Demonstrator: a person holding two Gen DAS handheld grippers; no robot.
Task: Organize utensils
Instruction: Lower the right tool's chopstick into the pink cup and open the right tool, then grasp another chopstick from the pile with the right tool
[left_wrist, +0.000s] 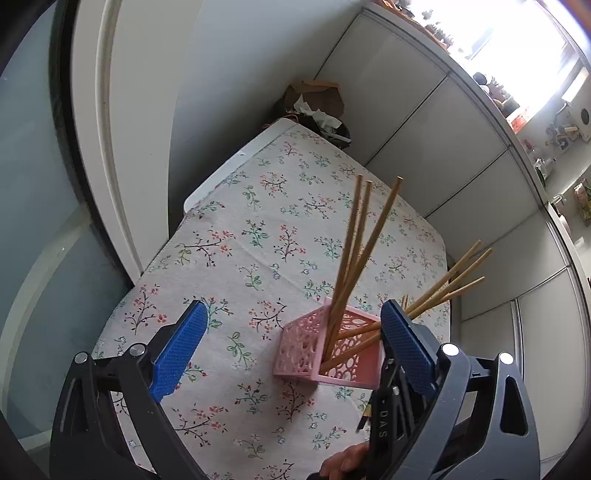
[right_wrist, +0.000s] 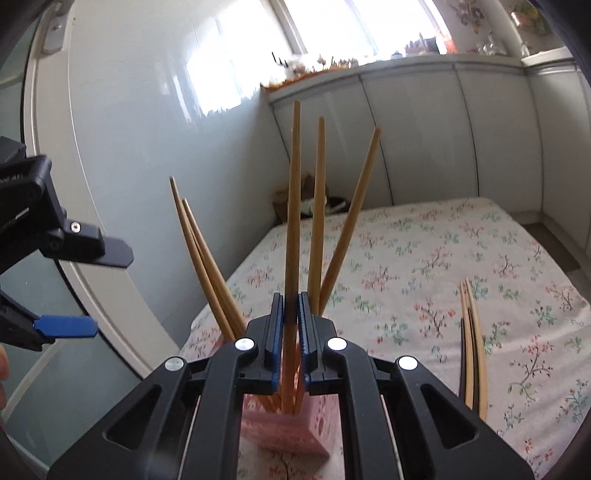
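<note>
Chopstick stands clenched in right gripper above basket; lower straight, then release. Left gripper gapes, empty, at 9 o'clock.

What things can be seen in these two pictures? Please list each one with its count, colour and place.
basket: one, pink, on the tablecloth.
chopsticks in basket: several, exact count unclear, light brown, leaning out in different directions.
held chopstick: one, light brown, between the right gripper's fingers, lower end in the basket.
loose chopsticks: a few, brown, lying on the tablecloth to the right.
tablecloth: one, white with flowers, covers the table.
paper bag: one, brown, behind the table's far end.
cabinets: a row, grey-white, along the wall.
left gripper: one, black with blue pads, open, beside the basket.
right gripper: one, black with blue pads, shut on a chopstick.
</note>
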